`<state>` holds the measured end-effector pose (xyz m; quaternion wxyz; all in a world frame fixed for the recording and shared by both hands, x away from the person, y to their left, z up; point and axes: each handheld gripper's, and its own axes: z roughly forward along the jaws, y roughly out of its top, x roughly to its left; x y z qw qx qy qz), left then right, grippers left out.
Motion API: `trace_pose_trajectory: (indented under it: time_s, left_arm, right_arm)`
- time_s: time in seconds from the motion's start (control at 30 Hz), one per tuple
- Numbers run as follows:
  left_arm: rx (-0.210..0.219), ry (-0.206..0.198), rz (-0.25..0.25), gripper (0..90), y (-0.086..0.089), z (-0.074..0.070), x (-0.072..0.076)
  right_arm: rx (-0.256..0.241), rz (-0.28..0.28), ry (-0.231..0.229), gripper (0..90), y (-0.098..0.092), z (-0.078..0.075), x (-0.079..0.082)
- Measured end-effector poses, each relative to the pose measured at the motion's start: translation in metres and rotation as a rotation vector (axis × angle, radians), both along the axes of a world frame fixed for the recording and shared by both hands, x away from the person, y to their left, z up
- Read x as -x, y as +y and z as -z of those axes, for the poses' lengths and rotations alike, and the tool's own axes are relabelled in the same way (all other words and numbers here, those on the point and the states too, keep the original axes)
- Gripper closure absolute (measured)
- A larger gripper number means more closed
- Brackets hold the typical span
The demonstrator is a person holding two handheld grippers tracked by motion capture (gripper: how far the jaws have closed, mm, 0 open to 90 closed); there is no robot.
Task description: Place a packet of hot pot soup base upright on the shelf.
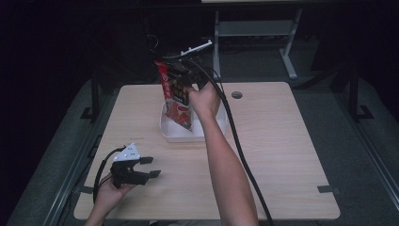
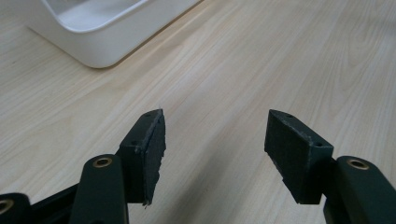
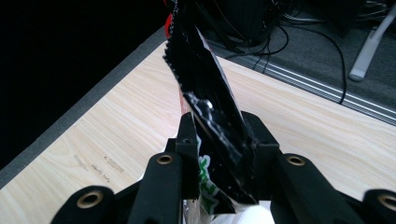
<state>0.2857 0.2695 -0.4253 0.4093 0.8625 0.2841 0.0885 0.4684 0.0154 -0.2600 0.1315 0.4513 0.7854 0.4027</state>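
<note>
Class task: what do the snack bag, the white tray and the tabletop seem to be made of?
Snack bag: probably glossy plastic film; it shines and crinkles, with a serrated edge. White tray: likely smooth moulded plastic, with rounded corners. Tabletop: pale wood-grain surface, perhaps laminate.

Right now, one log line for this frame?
right gripper: shut on snack bag, above white tray | left gripper: open, idle over table

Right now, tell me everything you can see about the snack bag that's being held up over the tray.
The snack bag is a glossy foil-like packet, red with a dark printed panel on its face, and black with a bit of green print in the right gripper view. Its top edge is serrated. It hangs roughly upright, slightly tilted, its lower end over or inside the white tray. The right hand-held gripper is clamped on it from both sides; nothing else visibly touches it.
</note>
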Motion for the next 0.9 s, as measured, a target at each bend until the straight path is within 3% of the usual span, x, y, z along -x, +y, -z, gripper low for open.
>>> trace_pose_trajectory:
  time_s: [0.2,0.57,0.7,0.9]
  left_arm:
    - [-0.005,0.0,0.001,38.1,-0.001,0.001,0.0]
    - [-0.011,-0.003,-0.006,37.8,0.001,0.002,-0.001]
    - [-0.013,-0.003,-0.008,37.5,0.001,0.002,-0.001]
    - [-0.016,-0.005,-0.009,37.6,-0.001,0.002,-0.001]
  right_arm:
    - [0.018,0.002,-0.011,70.7,0.007,0.01,0.0]
    - [0.028,-0.014,0.026,66.6,0.01,0.046,-0.001]
    - [-0.003,-0.027,0.061,62.9,0.005,0.047,-0.002]
    - [0.026,-0.053,0.068,64.6,0.001,0.046,0.002]
